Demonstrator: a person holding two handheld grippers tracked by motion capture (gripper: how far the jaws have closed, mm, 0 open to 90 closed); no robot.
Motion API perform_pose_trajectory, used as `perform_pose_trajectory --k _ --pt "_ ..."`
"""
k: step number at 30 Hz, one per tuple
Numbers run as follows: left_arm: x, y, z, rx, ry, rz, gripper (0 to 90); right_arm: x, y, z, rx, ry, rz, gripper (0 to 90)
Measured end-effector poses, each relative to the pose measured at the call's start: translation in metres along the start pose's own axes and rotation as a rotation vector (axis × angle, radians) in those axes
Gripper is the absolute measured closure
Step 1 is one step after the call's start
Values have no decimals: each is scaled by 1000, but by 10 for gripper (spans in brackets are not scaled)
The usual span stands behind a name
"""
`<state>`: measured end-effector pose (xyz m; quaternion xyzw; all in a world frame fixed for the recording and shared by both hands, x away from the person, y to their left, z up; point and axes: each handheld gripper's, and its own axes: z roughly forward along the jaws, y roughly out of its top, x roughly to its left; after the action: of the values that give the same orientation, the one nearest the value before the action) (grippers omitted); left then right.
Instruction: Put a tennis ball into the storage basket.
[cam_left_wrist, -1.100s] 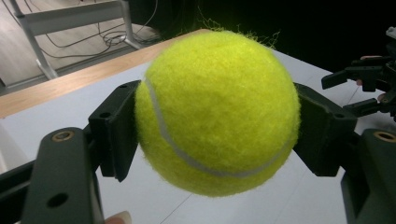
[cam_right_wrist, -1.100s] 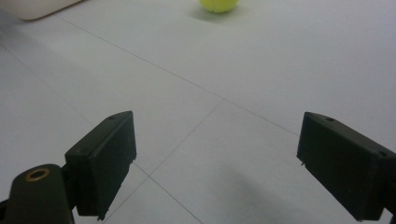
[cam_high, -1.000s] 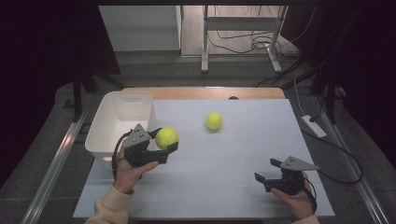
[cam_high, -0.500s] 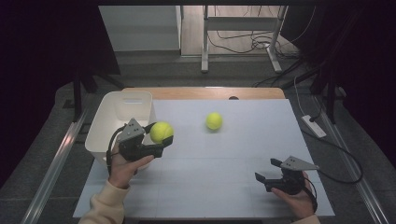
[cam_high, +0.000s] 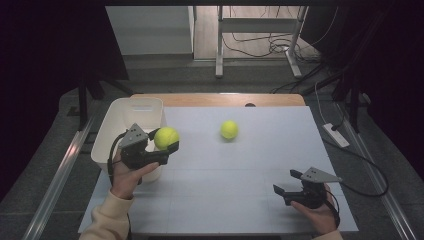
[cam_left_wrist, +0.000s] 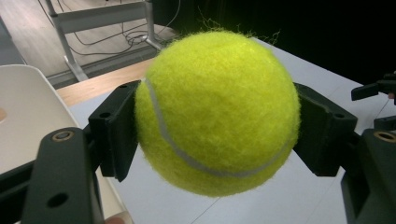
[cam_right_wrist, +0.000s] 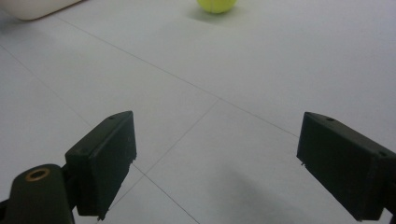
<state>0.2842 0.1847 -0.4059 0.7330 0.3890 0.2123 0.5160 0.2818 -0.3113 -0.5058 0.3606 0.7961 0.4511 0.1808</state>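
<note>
**Carrying the held ball to the bin**

At the left, the white bin (cam_high: 112, 131) stands on the desk (cam_high: 250, 165). Just beside its near right corner, the left gripper (cam_high: 167, 141) is clamped on a tennis ball (cam_high: 166, 137), both pads bearing on opposite sides and the ball clear of the desk. To do this step well, keep the clamp firm and the ball level, carry it over the bin rim before lowering, and release only once it is well inside the walls. A second tennis ball (cam_high: 229, 129) lies free mid-desk, well apart. At the right, the right gripper (cam_high: 288, 182) rests low with its jaws apart and nothing between them.

Compared with a second earlier, the left gripper and held ball sit higher and closer to the bin; the right gripper and the free ball are unchanged.
</note>
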Motion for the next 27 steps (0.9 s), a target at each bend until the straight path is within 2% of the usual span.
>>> perform_pose_trajectory --k 15,27 --pt "7 4 -3 -9 17 -10 259 -1 -1 0 -2 1 2 117" --pt "17 16 -5 -16 27 -29 259 -2 -1 -1 -5 0 10 117"
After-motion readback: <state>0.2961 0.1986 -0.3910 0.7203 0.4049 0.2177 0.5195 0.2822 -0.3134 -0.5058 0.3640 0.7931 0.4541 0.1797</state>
